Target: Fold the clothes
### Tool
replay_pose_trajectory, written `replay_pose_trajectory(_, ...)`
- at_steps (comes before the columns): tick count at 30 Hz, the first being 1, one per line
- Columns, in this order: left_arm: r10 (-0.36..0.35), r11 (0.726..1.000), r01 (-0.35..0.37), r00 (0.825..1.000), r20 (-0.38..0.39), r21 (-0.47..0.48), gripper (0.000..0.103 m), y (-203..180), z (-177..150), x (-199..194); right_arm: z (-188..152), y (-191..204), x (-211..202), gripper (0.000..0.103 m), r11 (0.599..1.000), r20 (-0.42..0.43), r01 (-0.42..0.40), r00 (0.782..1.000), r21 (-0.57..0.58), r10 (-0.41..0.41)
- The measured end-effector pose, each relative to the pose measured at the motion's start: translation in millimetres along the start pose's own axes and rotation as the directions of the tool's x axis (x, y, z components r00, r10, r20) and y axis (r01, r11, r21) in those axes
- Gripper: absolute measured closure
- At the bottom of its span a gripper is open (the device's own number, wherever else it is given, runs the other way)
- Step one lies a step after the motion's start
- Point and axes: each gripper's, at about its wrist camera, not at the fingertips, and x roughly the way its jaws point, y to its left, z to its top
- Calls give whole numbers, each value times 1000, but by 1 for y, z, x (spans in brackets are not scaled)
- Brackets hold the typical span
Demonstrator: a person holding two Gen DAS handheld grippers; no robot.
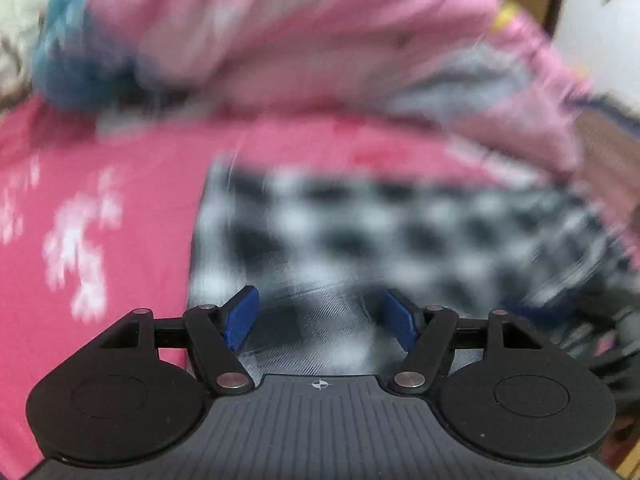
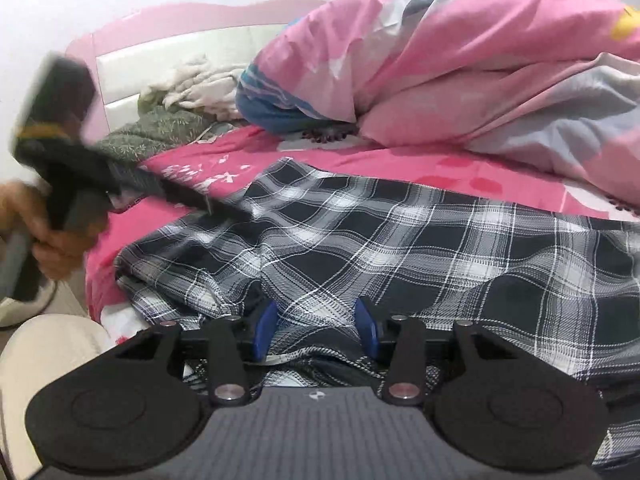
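Note:
A black-and-white plaid shirt (image 2: 400, 248) lies crumpled on the pink bed sheet (image 2: 360, 160). My right gripper (image 2: 317, 330) is low over the shirt's near edge. Its blue pads stand apart with a raised fold of plaid between them, and they do not press on it. In the left wrist view everything is blurred: my left gripper (image 1: 320, 316) hangs open above the plaid shirt (image 1: 360, 232), with nothing between its pads. In the right wrist view a hand (image 2: 56, 248) holds that left gripper, blurred, with its tip over the shirt's far left edge.
A bulky pink, grey and blue duvet (image 2: 480, 60) is heaped at the back right of the bed. Green cloth (image 2: 160, 128) and white cloth (image 2: 196, 80) lie by the white and pink headboard (image 2: 160, 52). A leg in light trousers (image 2: 48, 344) stands at the bed's near left edge.

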Motion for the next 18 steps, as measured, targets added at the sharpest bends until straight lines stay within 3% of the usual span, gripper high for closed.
replay_pose_trajectory(3, -8, 1000, 7, 999, 50, 20, 34, 3, -8, -6, -4, 1, 0, 57, 1000, 9, -8, 1000, 9, 8)
replay_pose_trajectory(11, 43, 997, -47, 996, 73, 63, 34, 3, -5, -29, -7, 0, -11, 57, 999, 11, -25, 1000, 36, 25)
replay_pose_trajectory(14, 55, 996, -62, 995, 88, 70, 34, 0, -10, -43, 6, -1, -20, 57, 999, 4, -18, 1000, 42, 17)
replay_pose_trajectory(18, 109, 984, -122, 989, 104, 127, 34, -5, -25, -58, 49, 7, -33, 60, 999, 66, -32, 997, -10, 32)
